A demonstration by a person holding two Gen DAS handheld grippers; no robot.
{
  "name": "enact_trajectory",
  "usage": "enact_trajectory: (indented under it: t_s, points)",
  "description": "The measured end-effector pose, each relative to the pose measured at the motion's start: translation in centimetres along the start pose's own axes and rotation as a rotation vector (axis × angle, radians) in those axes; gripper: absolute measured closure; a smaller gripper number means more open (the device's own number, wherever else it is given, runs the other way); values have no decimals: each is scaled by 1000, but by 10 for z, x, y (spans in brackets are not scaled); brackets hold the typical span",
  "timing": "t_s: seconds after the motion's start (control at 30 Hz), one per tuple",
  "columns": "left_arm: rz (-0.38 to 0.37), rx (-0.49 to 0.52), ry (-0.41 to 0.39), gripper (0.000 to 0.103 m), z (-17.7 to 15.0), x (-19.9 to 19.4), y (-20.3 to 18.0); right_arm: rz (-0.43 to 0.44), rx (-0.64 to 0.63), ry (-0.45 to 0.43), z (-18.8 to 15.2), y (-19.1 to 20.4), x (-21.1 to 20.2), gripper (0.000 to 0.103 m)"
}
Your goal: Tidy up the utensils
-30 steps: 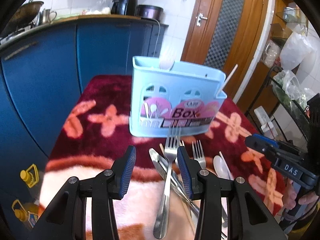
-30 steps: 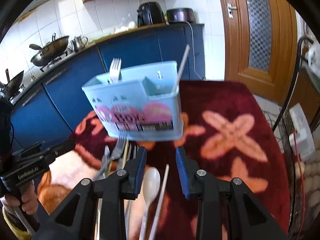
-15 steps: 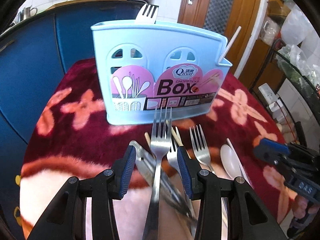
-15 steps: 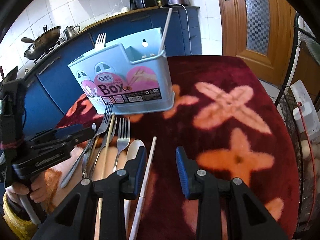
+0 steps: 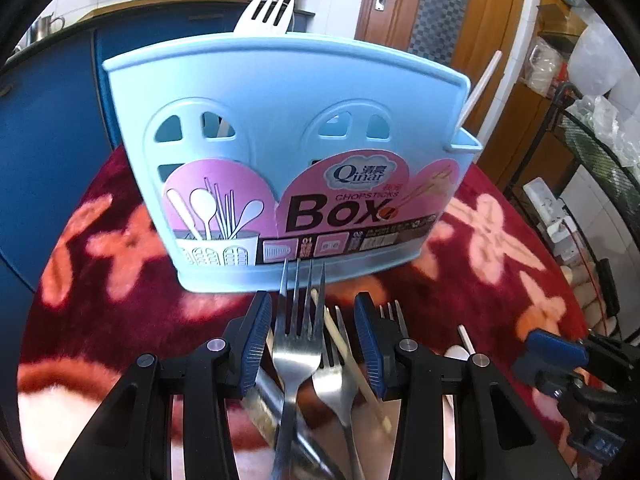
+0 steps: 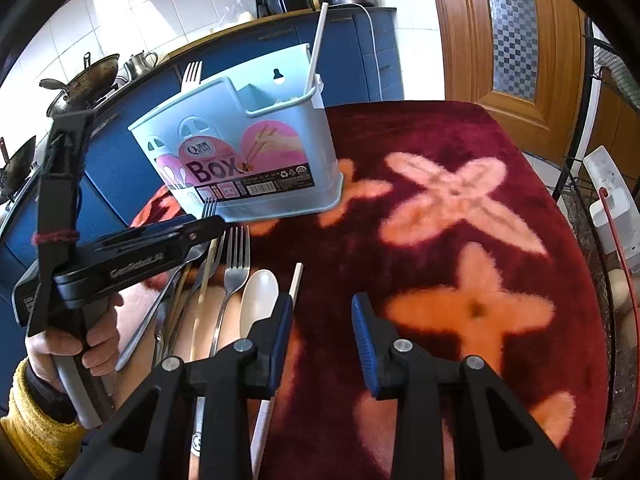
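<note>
A steel fork (image 5: 298,344) lies between the blue pads of the left gripper (image 5: 314,338), tines toward the light-blue utensil box (image 5: 288,168); the pads stand apart on either side of its neck, and whether the left pad touches the metal cannot be judged from this close view. The fork tips reach the lower front edge of the box; its handle runs back over a second fork (image 5: 340,376), a wooden chopstick (image 5: 352,364) and a knife (image 5: 268,408) piled on the red floral cloth (image 5: 500,280). The box stands upright on the cloth, with a white plastic fork (image 5: 268,12) in its left part and a white chopstick (image 5: 480,84) leaning from its right end compartment. The right gripper (image 6: 320,340) is open and empty above the cloth, just right of a white spoon (image 6: 258,296) and a white chopstick on the cloth (image 6: 294,284).
</note>
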State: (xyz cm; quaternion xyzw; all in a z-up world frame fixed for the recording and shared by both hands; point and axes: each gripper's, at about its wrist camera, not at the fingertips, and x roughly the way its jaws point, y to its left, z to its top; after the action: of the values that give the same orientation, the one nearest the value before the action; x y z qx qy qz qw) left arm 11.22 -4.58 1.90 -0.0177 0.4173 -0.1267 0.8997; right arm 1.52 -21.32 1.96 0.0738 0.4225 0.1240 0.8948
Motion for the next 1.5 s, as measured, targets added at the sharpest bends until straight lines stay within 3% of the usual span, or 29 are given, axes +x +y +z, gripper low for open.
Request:
enact_trajectory:
  t_s: [0.13,0.23,0.7,1.07,1.5]
  points:
    - [7,-18,-7,59,0,3,4,2,1,4,-1,-2,0,69]
    - [-8,-37,-14,78,-1,-1,10,4,1,6,-1,-2,1,69]
    - [-22,-98,-28,78,-16,-23,37,9,-22,7,2,8,2,69]
    - [-48,-119,22,77,-23,-17,44,47,-44,12,6,20,4,69]
    - [-194,-191,52,73,-27,-14,61,40,-43,17,4,19,5,69]
